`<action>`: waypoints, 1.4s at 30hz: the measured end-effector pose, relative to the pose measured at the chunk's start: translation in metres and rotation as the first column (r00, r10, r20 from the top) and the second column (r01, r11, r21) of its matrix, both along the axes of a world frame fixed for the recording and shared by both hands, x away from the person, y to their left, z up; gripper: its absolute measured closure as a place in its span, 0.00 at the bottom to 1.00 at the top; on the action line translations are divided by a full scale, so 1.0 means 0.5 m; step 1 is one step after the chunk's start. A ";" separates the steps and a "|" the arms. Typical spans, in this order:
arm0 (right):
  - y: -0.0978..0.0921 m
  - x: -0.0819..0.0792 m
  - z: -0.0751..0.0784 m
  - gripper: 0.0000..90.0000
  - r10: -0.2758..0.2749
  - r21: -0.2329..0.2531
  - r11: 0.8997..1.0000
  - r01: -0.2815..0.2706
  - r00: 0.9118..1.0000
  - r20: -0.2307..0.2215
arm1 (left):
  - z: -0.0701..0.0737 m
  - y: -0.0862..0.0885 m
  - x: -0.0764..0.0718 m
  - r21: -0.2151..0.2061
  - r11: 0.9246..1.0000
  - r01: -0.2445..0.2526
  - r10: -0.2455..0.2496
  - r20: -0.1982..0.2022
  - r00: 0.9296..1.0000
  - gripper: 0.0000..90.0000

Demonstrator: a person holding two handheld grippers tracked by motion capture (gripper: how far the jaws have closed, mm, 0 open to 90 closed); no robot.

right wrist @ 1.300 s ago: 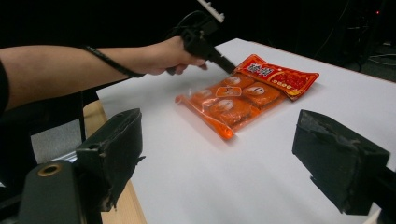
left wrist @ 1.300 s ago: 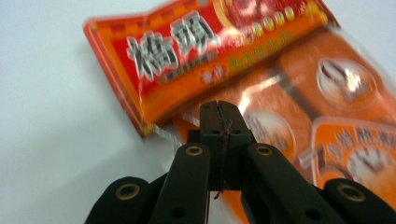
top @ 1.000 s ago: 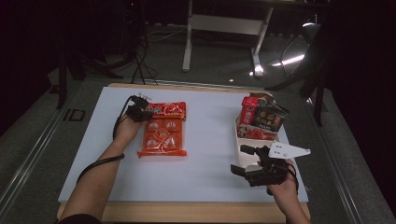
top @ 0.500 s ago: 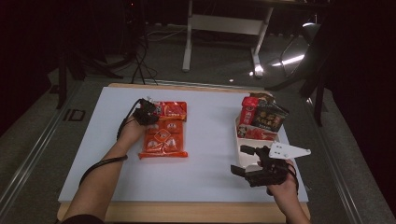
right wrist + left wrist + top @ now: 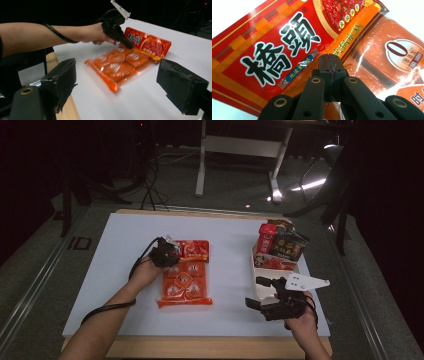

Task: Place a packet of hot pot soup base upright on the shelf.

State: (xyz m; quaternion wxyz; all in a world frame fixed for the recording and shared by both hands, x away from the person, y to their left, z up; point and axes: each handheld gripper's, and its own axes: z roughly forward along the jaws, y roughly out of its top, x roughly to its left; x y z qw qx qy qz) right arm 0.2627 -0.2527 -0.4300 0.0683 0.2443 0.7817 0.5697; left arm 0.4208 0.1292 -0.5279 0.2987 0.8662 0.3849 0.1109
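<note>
The left gripper (image 5: 169, 252), jaws together, rests its tips on the red packet (image 5: 186, 271), which lies flat left of the tray (image 5: 256, 287). The right gripper (image 5: 261, 293), jaws apart, hovers beside the tray's near end.

The table (image 5: 235, 232) has a white top with a pale wooden edge along its near side. Around it lies grey carpeted floor (image 5: 35, 285), and the room beyond is dark. At the far side stands a light metal frame with legs (image 5: 237, 150). Black cables (image 5: 150, 185) trail over the floor far left. A bright streak of light (image 5: 310, 184) falls far right.
</note>
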 end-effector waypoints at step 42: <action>-0.002 -0.002 0.003 0.18 -0.021 -0.025 0.999 0.022 0.999 0.031 | 0.064 -0.016 -0.132 -0.131 0.988 0.086 -0.083 0.029 0.996 0.55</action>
